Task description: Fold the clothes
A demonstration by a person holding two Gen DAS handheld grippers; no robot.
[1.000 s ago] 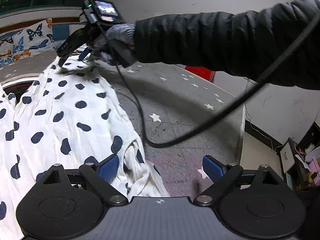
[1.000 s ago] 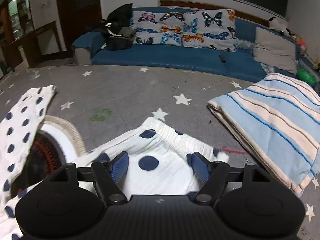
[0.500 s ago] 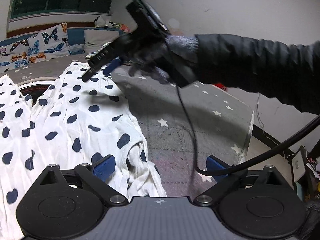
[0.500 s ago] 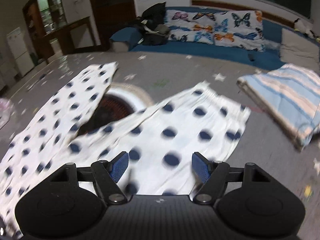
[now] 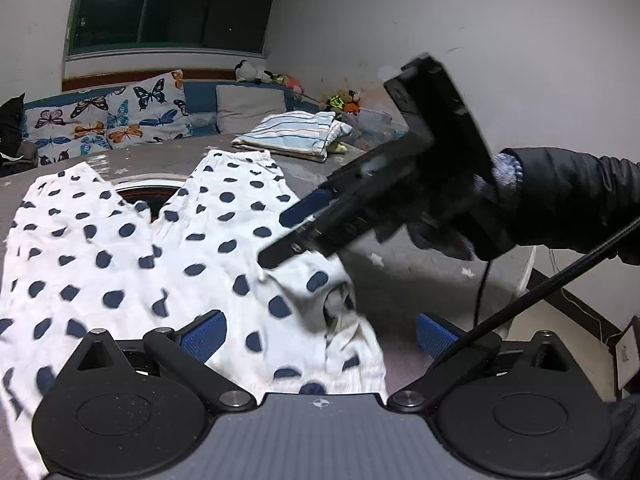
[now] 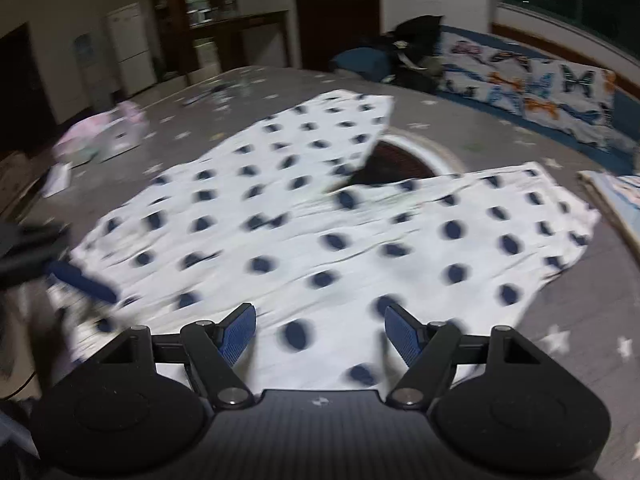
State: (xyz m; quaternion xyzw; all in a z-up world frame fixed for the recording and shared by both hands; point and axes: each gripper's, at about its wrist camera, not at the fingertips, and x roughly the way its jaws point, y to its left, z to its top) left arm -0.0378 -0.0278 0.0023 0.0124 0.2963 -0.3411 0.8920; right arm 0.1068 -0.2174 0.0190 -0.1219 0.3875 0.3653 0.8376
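Across the grey star-printed mat, white crinkled trousers with navy dots are spread flat, 2 legs diverging around a round woven-rimmed opening. Over the waistband end, the left gripper is held with its ribbed blue pads wide apart. Above the trousers, the right gripper is likewise spread, gripping nothing. Beyond the trousers, a folded striped cloth is seen.

One spotted garment lies spread out, with two legs. One striped folded cloth lies beyond it. Two hand-held grippers show: the left and the right. One grey cushion and one round opening in the bench are also seen.
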